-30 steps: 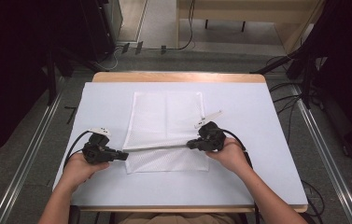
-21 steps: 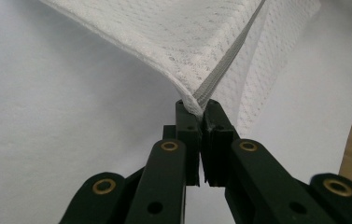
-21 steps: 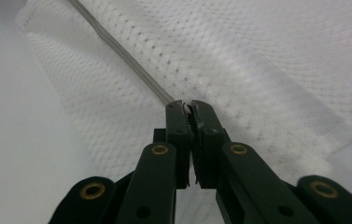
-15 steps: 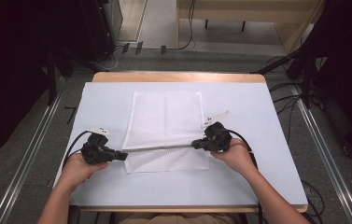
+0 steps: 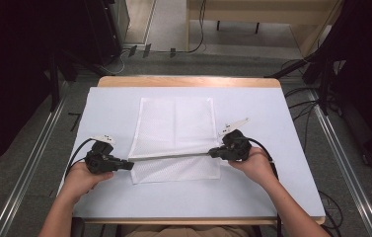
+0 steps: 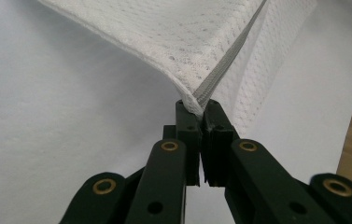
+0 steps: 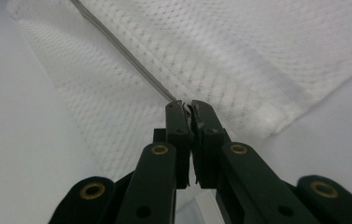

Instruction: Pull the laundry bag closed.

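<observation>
A white mesh bag (image 5: 176, 138) lies flat on the white-covered surface (image 5: 272, 187), well apart from its edges. A grey zipper (image 5: 173, 157) runs along the bag near its close edge, stretched straight between the two sets of jaws.

Left gripper (image 5: 124, 165): jaws clenched. In the left gripper view (image 6: 197, 109) the tips pinch the end of the zipper (image 6: 225, 70) together with the bag's corner; the mesh (image 6: 164, 32) rises from the tips and spreads away ahead of them, lifted clear of the surface just beyond the jaws. A single layer of mesh hangs to the right of the tips.

Right gripper (image 5: 214, 153): jaws clenched. In the right gripper view (image 7: 187, 106) the tips close on the other end of the zipper (image 7: 122, 51), which runs away ahead and to the left of them. Mesh (image 7: 257, 51) lies on both sides of the jaws, with a folded hem ahead and to the right of them.

In the high view each gripper is held in one hand, the left hand (image 5: 82, 180) and the right hand (image 5: 257, 165), with the jaws pointing toward each other across the bag. The cable of each gripper trails back beside the forearm.
</observation>
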`<move>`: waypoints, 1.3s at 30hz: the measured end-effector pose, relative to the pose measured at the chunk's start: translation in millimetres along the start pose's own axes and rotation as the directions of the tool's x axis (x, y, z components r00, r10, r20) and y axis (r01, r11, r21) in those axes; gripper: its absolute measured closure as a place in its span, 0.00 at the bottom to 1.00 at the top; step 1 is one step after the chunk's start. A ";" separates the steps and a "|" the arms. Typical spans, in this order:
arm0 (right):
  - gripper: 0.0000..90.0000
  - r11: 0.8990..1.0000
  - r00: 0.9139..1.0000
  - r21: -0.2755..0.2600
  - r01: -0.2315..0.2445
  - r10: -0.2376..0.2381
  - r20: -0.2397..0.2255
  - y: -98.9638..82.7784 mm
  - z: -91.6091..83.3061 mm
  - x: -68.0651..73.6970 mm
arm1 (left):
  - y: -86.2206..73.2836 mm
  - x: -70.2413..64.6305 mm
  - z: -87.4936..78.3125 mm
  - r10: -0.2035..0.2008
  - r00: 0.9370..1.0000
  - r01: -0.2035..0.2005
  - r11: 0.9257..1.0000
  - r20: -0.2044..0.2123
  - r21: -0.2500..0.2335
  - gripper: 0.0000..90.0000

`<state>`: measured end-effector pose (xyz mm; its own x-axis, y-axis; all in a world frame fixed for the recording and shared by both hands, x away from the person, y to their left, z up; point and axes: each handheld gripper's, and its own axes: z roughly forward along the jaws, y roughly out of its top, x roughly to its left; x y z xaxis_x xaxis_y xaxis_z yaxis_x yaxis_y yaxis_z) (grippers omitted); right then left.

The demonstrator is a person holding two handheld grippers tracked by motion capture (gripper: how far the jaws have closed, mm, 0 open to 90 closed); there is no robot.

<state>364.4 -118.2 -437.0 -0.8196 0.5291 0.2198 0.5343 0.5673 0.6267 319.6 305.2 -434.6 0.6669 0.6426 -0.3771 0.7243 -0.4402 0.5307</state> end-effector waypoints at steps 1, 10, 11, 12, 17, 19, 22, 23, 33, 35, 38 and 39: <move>0.98 1.000 1.000 -0.002 -0.004 0.004 0.001 -0.7 -1.0 -1.0 | -0.4 0.2 -0.3 -0.005 1.000 0.005 1.000 0.001 -0.002 0.98; 1.00 0.998 0.996 0.025 -0.060 0.059 0.062 -15.9 -12.4 -17.6 | -2.8 8.2 -8.5 -0.081 0.997 0.081 0.996 0.005 -0.034 0.98; 1.00 0.997 0.995 0.015 -0.077 0.076 0.057 -18.1 -14.6 -20.9 | -2.3 7.2 -10.1 -0.067 0.998 0.068 0.996 0.020 -0.051 0.98; 1.00 0.996 0.994 0.009 -0.090 0.090 0.064 -20.3 -17.5 -23.7 | -1.3 5.6 -10.0 -0.054 0.998 0.055 0.997 0.018 -0.057 0.98; 1.00 0.996 0.994 -0.010 -0.092 0.092 0.066 -22.3 -18.9 -24.9 | -1.2 5.1 -2.4 -0.047 0.999 0.047 0.999 -0.005 0.003 0.94; 1.00 0.996 0.994 -0.016 -0.089 0.090 0.068 -22.0 -18.1 -25.5 | -1.8 4.6 -2.3 -0.042 0.999 0.042 0.999 -0.009 -0.001 0.88; 1.00 0.995 0.993 -0.021 -0.097 0.098 0.067 -22.3 -18.8 -26.8 | -1.5 4.5 -2.8 -0.039 0.999 0.039 0.999 -0.017 -0.011 0.80; 1.00 0.995 0.993 -0.021 -0.100 0.101 0.065 -22.4 -19.1 -26.6 | -1.5 5.0 -2.8 -0.040 0.999 0.040 0.999 -0.019 -0.014 0.77; 0.97 0.994 0.993 -0.052 -0.095 0.098 0.064 -21.7 -21.0 -26.6 | -1.1 5.7 -7.4 -0.007 0.998 0.001 0.995 -0.061 -0.097 0.45; 0.91 0.992 0.992 -0.071 -0.100 0.105 0.063 -21.6 -21.4 -28.2 | -1.0 6.2 -9.0 0.000 0.996 -0.010 0.993 -0.091 -0.115 0.43; 0.85 0.991 0.991 -0.086 -0.103 0.109 0.075 -21.8 -23.0 -29.9 | -0.6 7.2 -13.2 -0.012 0.991 -0.008 0.989 -0.136 -0.146 0.41; 0.84 0.991 0.991 -0.093 -0.100 0.107 0.078 -22.0 -23.8 -30.7 | -0.9 8.0 -14.1 -0.013 0.990 -0.009 0.988 -0.141 -0.155 0.40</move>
<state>372.8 -162.0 -439.7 -0.7390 0.6345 0.2266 0.5919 0.4508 0.6681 321.8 319.6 -427.4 0.6258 0.7305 -0.2732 0.6826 -0.3435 0.6450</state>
